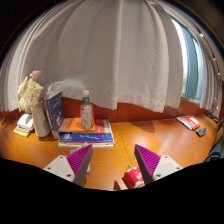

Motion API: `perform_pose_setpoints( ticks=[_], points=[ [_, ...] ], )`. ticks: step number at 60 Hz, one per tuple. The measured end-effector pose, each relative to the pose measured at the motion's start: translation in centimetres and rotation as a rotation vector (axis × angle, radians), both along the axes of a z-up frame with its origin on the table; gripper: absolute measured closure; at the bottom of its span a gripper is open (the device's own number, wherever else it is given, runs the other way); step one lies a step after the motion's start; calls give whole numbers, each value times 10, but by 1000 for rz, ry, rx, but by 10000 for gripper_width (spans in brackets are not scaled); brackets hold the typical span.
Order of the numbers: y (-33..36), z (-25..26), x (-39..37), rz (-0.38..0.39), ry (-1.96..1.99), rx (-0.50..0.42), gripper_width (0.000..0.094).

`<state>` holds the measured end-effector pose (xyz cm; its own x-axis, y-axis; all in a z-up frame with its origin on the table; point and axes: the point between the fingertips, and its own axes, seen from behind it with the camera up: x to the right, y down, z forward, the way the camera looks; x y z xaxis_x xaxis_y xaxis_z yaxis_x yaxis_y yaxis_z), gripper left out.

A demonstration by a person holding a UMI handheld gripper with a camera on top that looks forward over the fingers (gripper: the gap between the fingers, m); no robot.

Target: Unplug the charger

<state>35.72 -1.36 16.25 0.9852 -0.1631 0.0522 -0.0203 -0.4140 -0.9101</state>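
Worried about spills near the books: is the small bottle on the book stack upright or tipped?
Upright. The bottle stands with its cap up on the book stack, beyond the open gripper.

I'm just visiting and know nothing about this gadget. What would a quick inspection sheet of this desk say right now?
Surface: wooden desk, bare in the middle.
Job's things: no charger or plug that I can make out.
Clutter: bottle standing on stacked books; vase of flowers; upright book; small items at the far side; red object between the fingers, unidentifiable.
Claw: claw open, pink pads facing, holding nothing.
Cables: nothing seen.
Surroundings: white curtain behind the desk; window beside it.
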Motion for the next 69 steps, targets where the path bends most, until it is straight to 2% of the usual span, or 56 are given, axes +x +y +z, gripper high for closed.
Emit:
perform_pose_setpoints(
  ticks=[15, 25, 34, 50, 69],
  points=[
    [-70, 0, -129, 75, 93, -20, 93],
    [-107, 1, -223, 166, 134, -55, 78],
    [-125, 6, -277, 234, 110, -57, 77],
    [-142, 20, -325, 297, 107, -40, 78],
    [-155, 25, -334, 296, 102, -38, 77]
  ],
)
